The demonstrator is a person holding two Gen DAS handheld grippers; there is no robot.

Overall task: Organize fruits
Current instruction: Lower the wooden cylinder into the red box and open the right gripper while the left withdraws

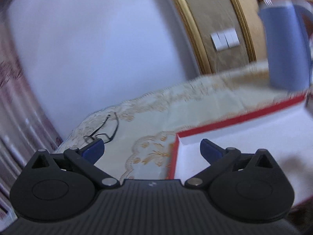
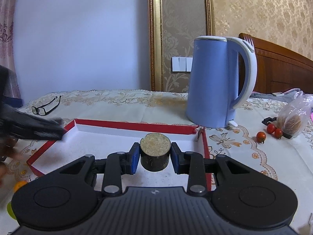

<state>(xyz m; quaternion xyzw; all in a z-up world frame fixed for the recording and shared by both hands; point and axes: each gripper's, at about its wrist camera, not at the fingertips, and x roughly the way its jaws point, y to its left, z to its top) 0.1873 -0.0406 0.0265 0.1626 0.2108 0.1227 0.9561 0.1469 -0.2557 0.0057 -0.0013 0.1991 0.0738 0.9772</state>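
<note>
The sugarcane piece, a short dark-skinned stub with a pale cut top, is sitting clamped between your right gripper's blue pads, held above the white floor of the red-edged box. You are carrying it level, so be lowering it straight down and setting the flat end on the floor before you let the pads part; a tilted drop would likely roll it. Your left gripper is hanging empty with its fingers spread wide over the box's near left corner, so be keeping it off the rim. Farther out, three cherry tomatoes are lying on the tablecloth right of the box, beside a plastic bag, and they look like the next to be collected. Behind stand the blue kettle and glasses
</note>
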